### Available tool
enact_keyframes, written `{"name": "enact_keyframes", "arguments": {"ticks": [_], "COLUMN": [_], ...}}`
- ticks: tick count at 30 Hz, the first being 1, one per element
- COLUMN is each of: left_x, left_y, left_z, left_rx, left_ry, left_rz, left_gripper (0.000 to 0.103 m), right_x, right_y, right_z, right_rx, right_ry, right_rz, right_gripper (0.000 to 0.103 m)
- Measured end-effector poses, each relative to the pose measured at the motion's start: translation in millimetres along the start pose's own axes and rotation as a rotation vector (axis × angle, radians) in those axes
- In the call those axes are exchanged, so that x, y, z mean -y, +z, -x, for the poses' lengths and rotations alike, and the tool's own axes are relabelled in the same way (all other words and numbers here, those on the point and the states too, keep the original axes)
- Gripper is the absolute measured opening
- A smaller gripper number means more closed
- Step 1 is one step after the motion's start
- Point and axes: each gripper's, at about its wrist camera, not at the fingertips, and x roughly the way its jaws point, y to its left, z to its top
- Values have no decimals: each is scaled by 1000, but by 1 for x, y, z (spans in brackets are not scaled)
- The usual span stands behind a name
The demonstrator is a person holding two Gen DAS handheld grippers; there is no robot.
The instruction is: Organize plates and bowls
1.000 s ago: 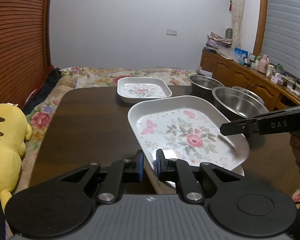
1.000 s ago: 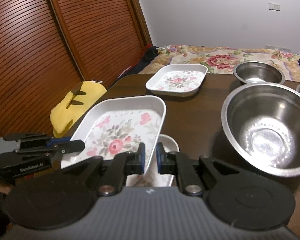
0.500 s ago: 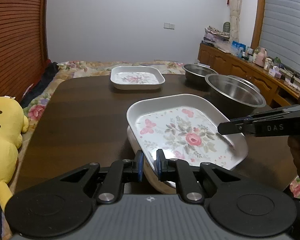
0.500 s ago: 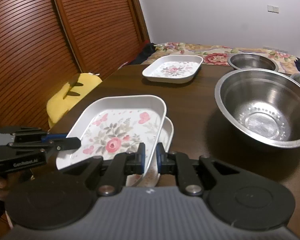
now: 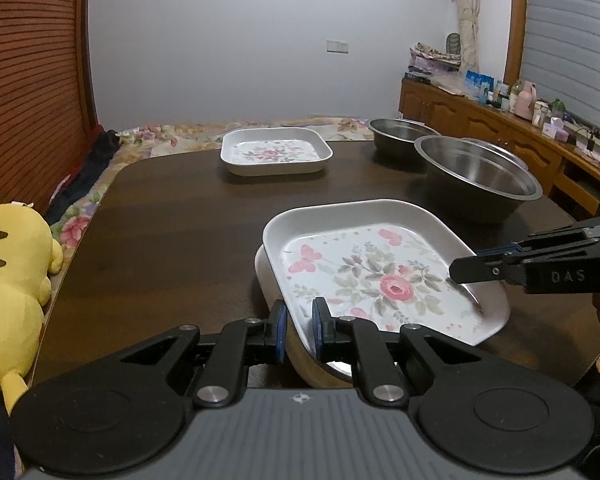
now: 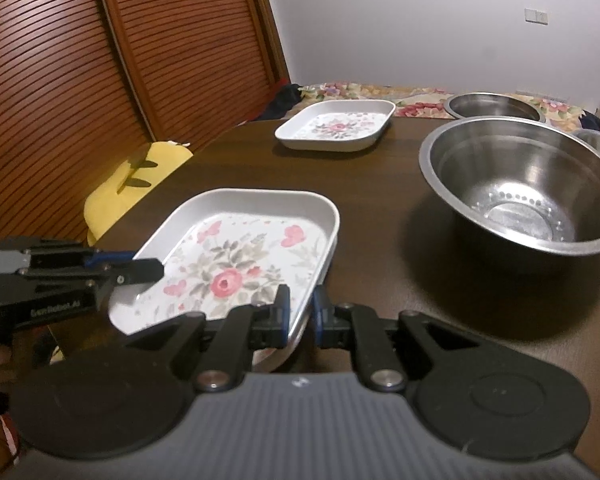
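Observation:
A white rectangular floral plate [image 5: 380,268] is held by both grippers over a second dish [image 5: 262,276] whose rim shows beneath it. My left gripper [image 5: 299,330] is shut on the plate's near rim. My right gripper [image 6: 300,314] is shut on the opposite rim [image 6: 304,312]; it also shows in the left wrist view [image 5: 472,270]. The left gripper appears in the right wrist view [image 6: 140,270]. Another floral plate [image 5: 275,155] sits at the table's far side. A large steel bowl [image 6: 520,184] stands to the right, a smaller one [image 6: 494,106] behind it.
The dark wooden table [image 5: 172,216] holds everything. A yellow plush toy [image 5: 8,280] sits off the left edge. A third steel bowl [image 6: 598,142] peeks behind the large one. A wooden sideboard [image 5: 500,128] with clutter lines the right wall.
The held plate has come down lower and now sits closely over the dish beneath it. Both grippers keep their hold.

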Motion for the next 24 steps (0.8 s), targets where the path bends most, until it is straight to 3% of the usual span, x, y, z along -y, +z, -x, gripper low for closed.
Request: {"name": "enact_keyframes", "arguments": {"ticks": [14,24], "left_x": [0,-5], "left_y": [-5,-4], "left_z": [1,1], "left_rx": [-3,11], "left_ry": [28,38], "left_rz": [-18,-1], "left_gripper": [16,17], "right_x": [-12,-12], "right_y": [-6,-9], "right_z": [-2,0], "right_rx": [19,14], "right_ry": [-42,-24], "right_rz": [47,30], "right_gripper": [14,15]}}
